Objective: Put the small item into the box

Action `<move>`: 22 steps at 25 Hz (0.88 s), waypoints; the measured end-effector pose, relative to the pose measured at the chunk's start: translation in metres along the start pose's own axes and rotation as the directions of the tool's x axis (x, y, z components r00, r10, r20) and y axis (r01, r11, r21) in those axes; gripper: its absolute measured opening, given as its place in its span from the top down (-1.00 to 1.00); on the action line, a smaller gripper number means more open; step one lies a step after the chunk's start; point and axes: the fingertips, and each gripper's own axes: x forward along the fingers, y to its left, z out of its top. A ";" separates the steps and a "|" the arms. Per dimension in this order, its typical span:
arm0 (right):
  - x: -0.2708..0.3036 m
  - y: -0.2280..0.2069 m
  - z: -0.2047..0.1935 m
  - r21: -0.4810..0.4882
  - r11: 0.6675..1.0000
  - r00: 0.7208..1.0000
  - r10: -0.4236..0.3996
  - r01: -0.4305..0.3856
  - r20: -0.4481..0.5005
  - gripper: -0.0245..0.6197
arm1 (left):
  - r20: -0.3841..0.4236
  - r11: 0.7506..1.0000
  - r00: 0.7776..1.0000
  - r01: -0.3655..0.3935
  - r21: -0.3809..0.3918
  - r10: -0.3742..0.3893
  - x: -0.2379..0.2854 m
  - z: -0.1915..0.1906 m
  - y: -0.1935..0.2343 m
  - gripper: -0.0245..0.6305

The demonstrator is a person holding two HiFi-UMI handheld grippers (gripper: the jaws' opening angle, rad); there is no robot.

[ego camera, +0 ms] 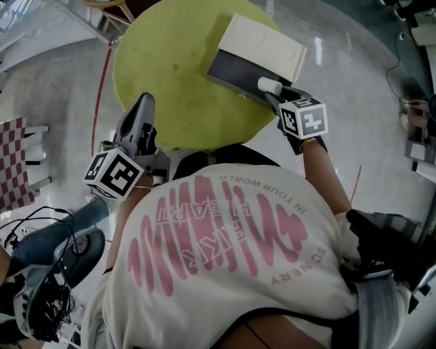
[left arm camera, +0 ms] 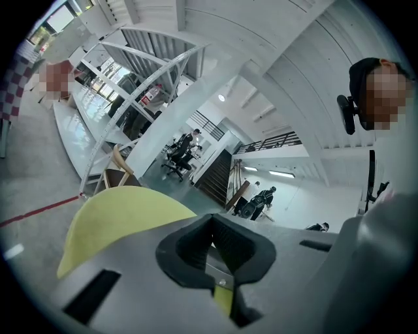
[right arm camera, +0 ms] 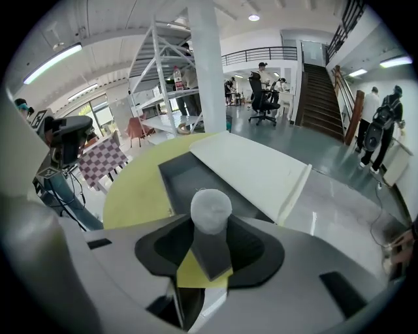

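Observation:
A box [ego camera: 240,72] with a dark grey inside and a raised cream lid [ego camera: 262,42] lies at the far right of the round yellow-green table [ego camera: 170,82]. My right gripper [ego camera: 271,92] is shut on a small white cylinder [ego camera: 268,85], which hangs at the box's near edge. In the right gripper view the cylinder [right arm camera: 210,210] stands upright between the jaws, with the open box [right arm camera: 186,179] and its lid [right arm camera: 251,166] just beyond. My left gripper [ego camera: 142,109] hovers at the table's near left edge, jaws together and holding nothing. Its own view shows the table [left arm camera: 117,215] below it.
A checkered board [ego camera: 13,163] stands on the floor at left. Grey equipment with cables [ego camera: 48,272] lies at lower left. A red line [ego camera: 101,95] runs over the floor beside the table. A wooden chair [ego camera: 112,10] is behind it. Several people stand far off by the stairs [right arm camera: 379,124].

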 end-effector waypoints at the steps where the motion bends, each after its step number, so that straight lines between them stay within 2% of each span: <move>1: 0.004 -0.001 -0.002 -0.009 1.000 1.000 0.000 0.000 -0.011 0.44 | 0.006 1.000 1.000 -0.006 -0.001 0.006 0.000 -0.001 0.002 0.90; 8: 0.021 -0.008 -0.012 -0.070 0.997 0.996 -0.019 0.013 -0.086 0.44 | 0.053 0.999 0.998 -0.041 -0.012 0.042 -0.007 -0.004 0.014 0.90; 22: 0.040 -0.019 -0.020 -0.072 0.996 0.980 -0.062 0.049 -0.189 0.44 | 0.096 0.995 0.991 -0.095 -0.035 0.097 -0.016 0.002 0.032 0.90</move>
